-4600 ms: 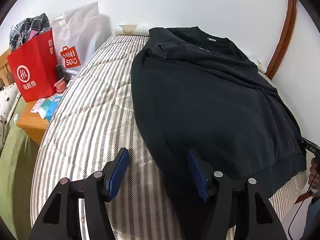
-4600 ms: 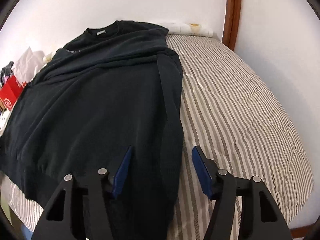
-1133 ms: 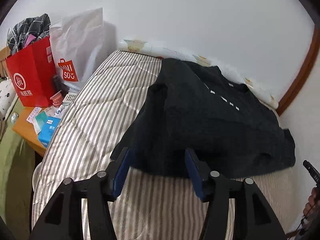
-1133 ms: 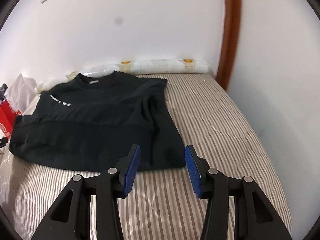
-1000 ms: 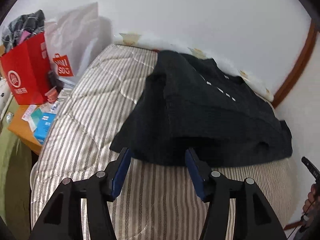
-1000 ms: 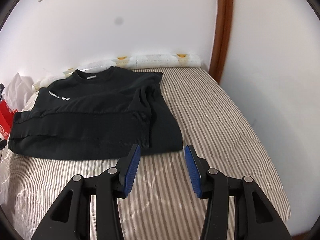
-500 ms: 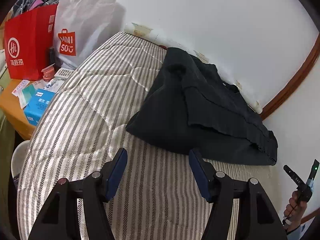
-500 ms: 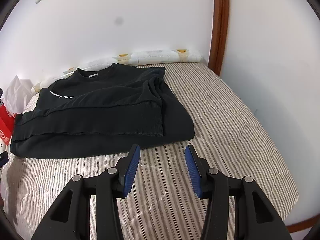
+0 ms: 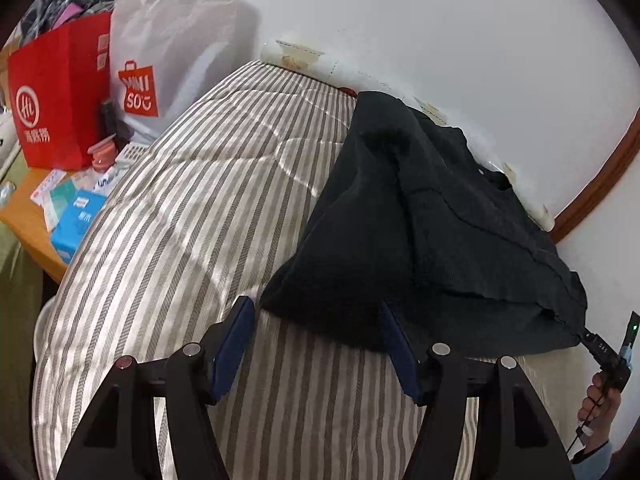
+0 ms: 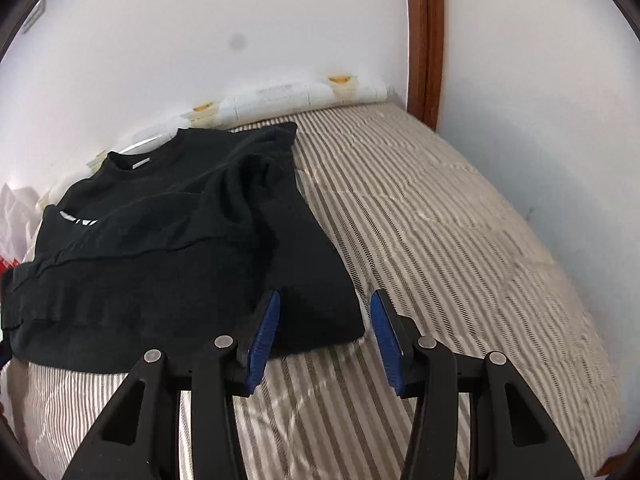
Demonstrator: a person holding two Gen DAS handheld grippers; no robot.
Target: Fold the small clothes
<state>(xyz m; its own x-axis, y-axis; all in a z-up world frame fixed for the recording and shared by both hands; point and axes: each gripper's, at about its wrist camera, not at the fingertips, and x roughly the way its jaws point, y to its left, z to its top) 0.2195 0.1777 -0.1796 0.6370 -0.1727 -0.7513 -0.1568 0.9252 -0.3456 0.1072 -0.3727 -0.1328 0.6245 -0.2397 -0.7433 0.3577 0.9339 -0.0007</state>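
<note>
A black sweatshirt (image 9: 380, 240) lies folded in half on the striped bed (image 9: 180, 220), its hem brought up over the chest. My left gripper (image 9: 316, 328) is open just above the bed, and the fold's near left corner shows between its blue pads (image 9: 236, 340). In the right wrist view the sweatshirt (image 10: 160, 248) shows its collar at the far end. My right gripper (image 10: 325, 324) is open too, with the near right corner of the fold seen between its fingers. Neither pair of pads presses on the cloth.
A red paper bag (image 9: 56, 96) and a white shopping bag (image 9: 160, 60) stand left of the bed on a wooden side table (image 9: 36, 216) with small boxes. A white roll (image 10: 300, 96) lines the wall. A brown wooden post (image 10: 424, 40) rises at the far right corner. A hand (image 9: 596, 396) shows at the right edge.
The sweatshirt's lower half has been folded up over its chest. Both grippers have come down and closer to the fold's near corners. The left jaws stand slightly wider.
</note>
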